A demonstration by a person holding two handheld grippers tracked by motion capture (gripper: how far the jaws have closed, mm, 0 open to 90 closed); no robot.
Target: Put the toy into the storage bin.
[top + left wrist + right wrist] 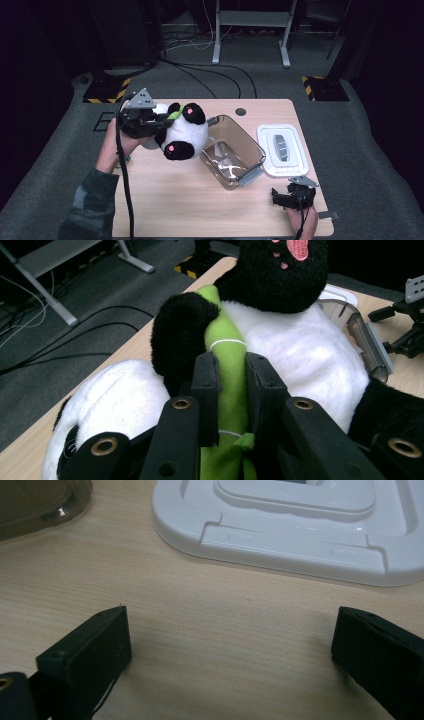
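A black and white panda plush hangs above the left half of the table, just left of a clear plastic bin. My left gripper is shut on the green bamboo stalk sewn to the panda's front, and in the left gripper view both jaws press on that stalk. The panda is held off the wood. My right gripper rests at the table's near right corner. Its jaws stand wide apart over bare wood, with nothing between them.
A white lid lies flat to the right of the bin, just beyond the right gripper; its edge is close ahead in the right gripper view. Behind the table are floor cables and a desk frame.
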